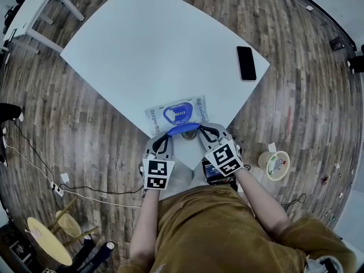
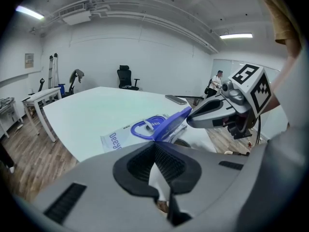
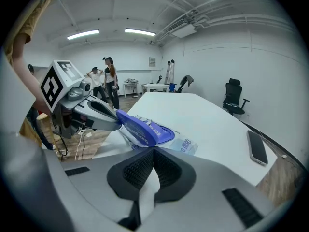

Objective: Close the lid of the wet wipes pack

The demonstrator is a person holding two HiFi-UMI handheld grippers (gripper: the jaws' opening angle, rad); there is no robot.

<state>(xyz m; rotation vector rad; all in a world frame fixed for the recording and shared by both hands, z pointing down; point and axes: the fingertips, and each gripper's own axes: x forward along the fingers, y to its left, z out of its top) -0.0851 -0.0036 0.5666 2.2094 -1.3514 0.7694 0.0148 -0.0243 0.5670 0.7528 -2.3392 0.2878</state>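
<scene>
The wet wipes pack (image 1: 176, 112) lies flat at the near corner of the white table (image 1: 153, 44). Its blue lid (image 1: 183, 129) stands open, hinged up on the side nearest me. My left gripper (image 1: 168, 138) is shut, its tip just left of the lid. My right gripper (image 1: 200, 133) is shut too, its tip against the lid's right end. In the left gripper view the lid (image 2: 170, 123) rises just past the closed left gripper (image 2: 155, 145). The right gripper view shows the lid (image 3: 137, 128) right beyond the closed right gripper (image 3: 153, 149).
A black phone (image 1: 246, 62) lies near the table's right edge. A second white table (image 1: 34, 7) stands far left. On the wooden floor are a tape roll (image 1: 274, 165), cables (image 1: 85, 189) and a yellow stool (image 1: 48, 240). People (image 3: 108, 81) stand in the background.
</scene>
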